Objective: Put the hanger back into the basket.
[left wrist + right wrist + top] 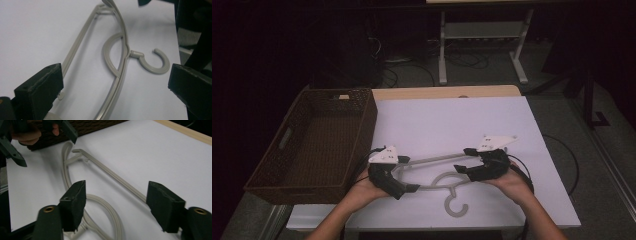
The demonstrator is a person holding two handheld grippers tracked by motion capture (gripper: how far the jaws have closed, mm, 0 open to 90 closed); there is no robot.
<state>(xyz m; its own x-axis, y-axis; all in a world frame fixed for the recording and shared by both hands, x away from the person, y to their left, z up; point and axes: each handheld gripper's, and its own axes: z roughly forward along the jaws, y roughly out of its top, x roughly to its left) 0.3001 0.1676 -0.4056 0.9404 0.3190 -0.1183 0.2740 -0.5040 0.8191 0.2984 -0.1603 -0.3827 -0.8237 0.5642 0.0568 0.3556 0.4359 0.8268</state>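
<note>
Wicker basket (287, 150): brown, on the table's left edge, nothing visible inside.

Left gripper (404, 189): jaws spread wide, astride the hanger's left end, pinching nothing.

Hanger (432, 161): grey plastic, flat on the white sheet (452, 120) between both tools, hook toward the person.

Right gripper (464, 162): jaws spread, over the hanger's right end, gripping nothing.

Handling advice: likely best to close each pair squarely on an arm before lifting, keeping the ends level.

It looked like a lab or workroom. Loose black cables (412, 67) trailed over grey carpet (492, 75) beneath a white metal-framed bench (484, 30).
</note>
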